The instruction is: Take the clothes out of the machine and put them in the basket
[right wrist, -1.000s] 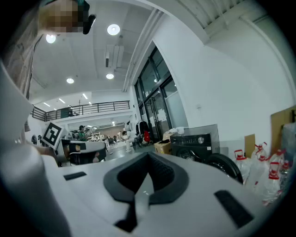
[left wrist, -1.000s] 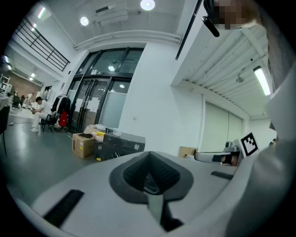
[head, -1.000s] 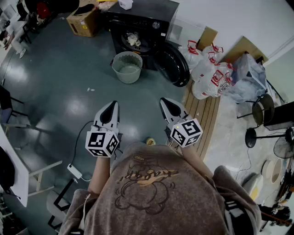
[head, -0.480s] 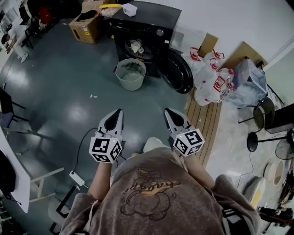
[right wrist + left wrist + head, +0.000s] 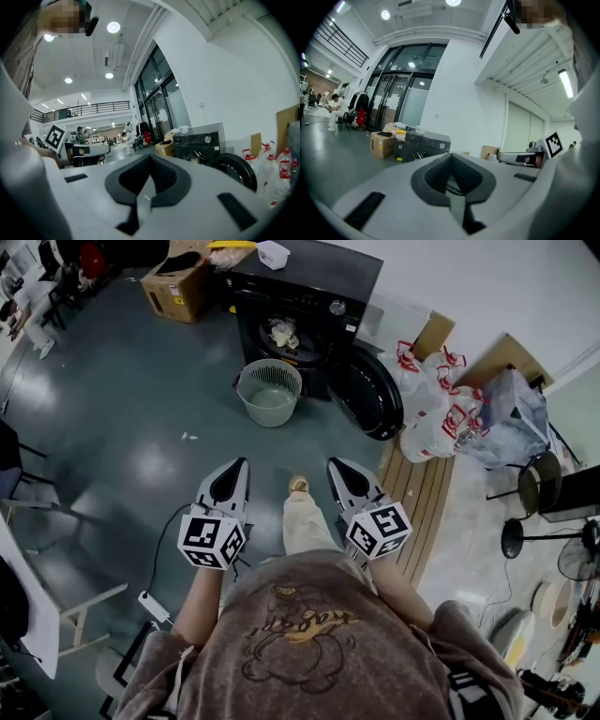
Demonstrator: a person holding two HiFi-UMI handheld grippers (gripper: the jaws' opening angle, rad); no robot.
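A black washing machine [image 5: 309, 292] stands at the far end of the floor with its round door [image 5: 377, 404] swung open to the right. Light clothes [image 5: 281, 332] lie in the drum. The pale green basket [image 5: 269, 392] sits on the floor just in front of it. My left gripper [image 5: 238, 465] and right gripper [image 5: 334, 465] are side by side, well short of the basket, both shut and empty. The machine [image 5: 423, 144] shows far ahead in the left gripper view, and in the right gripper view the machine [image 5: 197, 142] and its door [image 5: 236, 171] do too.
My leg and foot [image 5: 300, 491] reach forward between the grippers. A cardboard box [image 5: 178, 287] stands left of the machine. White bags with red handles [image 5: 436, 399] and a wooden pallet [image 5: 424, 488] lie to the right. A power strip with cable [image 5: 155, 606] is near my left.
Both grippers have travelled forward toward the machine with the walking person. A leg has swung forward between them. The machine and basket sit slightly nearer in the head view.
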